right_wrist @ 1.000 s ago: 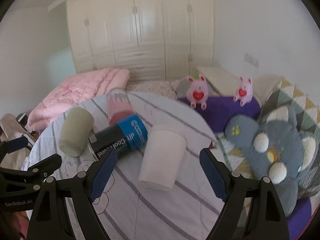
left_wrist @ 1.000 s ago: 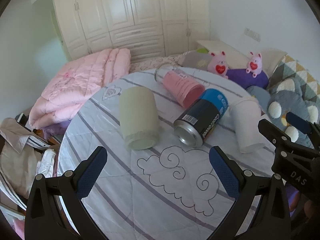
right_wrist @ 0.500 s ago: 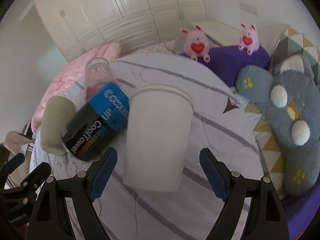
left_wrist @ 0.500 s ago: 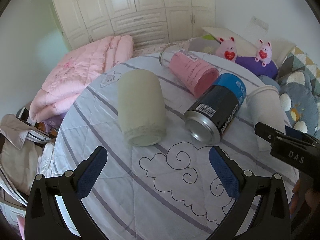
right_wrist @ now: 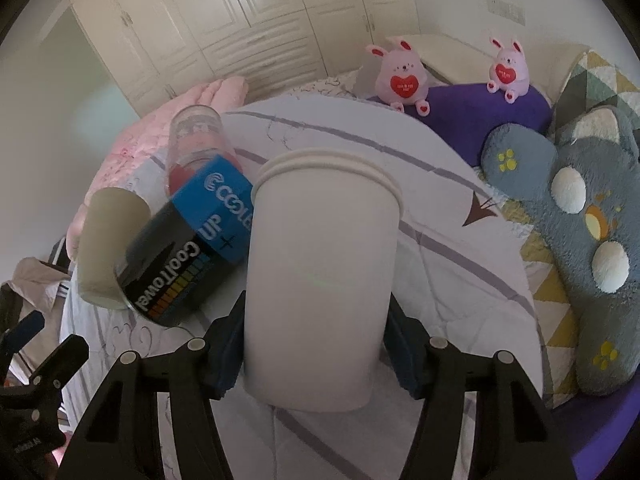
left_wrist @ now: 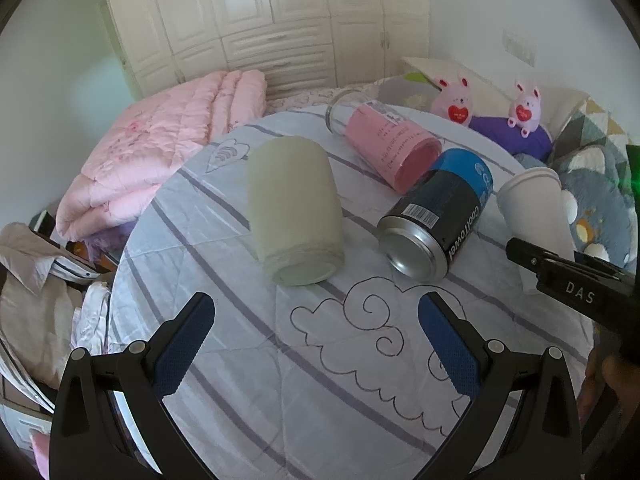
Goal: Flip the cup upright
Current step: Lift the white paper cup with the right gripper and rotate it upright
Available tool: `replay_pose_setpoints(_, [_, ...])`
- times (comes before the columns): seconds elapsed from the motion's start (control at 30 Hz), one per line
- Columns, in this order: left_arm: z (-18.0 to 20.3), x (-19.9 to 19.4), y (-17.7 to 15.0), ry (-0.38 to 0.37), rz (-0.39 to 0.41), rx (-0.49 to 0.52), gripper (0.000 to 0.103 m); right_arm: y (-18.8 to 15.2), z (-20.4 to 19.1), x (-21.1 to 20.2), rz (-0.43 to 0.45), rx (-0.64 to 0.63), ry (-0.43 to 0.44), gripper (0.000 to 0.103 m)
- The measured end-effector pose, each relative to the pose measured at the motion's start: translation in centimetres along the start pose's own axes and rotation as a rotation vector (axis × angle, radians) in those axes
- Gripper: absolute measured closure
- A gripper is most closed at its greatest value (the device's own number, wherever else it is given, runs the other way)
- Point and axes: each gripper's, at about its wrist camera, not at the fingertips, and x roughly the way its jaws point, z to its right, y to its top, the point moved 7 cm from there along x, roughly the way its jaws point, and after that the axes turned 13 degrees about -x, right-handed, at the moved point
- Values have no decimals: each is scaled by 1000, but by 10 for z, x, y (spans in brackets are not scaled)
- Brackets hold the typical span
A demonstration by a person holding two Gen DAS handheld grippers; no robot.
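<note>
A white paper cup [right_wrist: 320, 276] lies on its side on the round quilted table [right_wrist: 440, 240], base toward me, rim away. My right gripper [right_wrist: 316, 356] is closed against both sides of the cup near its base. In the left wrist view the same cup [left_wrist: 534, 208] is at the right, with the right gripper's finger [left_wrist: 568, 280] across it. My left gripper [left_wrist: 316, 344] is open and empty above the cloud drawing at the table's near side.
A pale green cup [left_wrist: 294, 212], a blue and black can [left_wrist: 436, 220] and a pink glass tumbler [left_wrist: 384, 140] lie on their sides on the table. A pink quilt [left_wrist: 168, 160] is on the left, plush toys [right_wrist: 404, 76] and cushions on the right.
My right gripper has moved forward around the white cup and closed its fingers on it. My left gripper has shifted only slightly and stays open.
</note>
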Motion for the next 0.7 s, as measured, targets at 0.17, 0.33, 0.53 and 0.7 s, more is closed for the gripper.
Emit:
replay_pose_setpoints(0.17, [-24,-21,3,-33,19,-58,0,5,-12,-24,41,-25,-8,41])
replay_pose_setpoints(0.33, [-64,-45,1,-18,54,-144,0,8,-48,-55,93,-91,25,41])
replay_pose_setpoints(0.53, [-105,-65,-11,-35,59,-235,0,-4,-111,-61,100,-203,91,41])
replay_pose_setpoints(0.7, [-128,-67,-29,-29,36,-252,0,-19,-151,-43,50,-243,146,41])
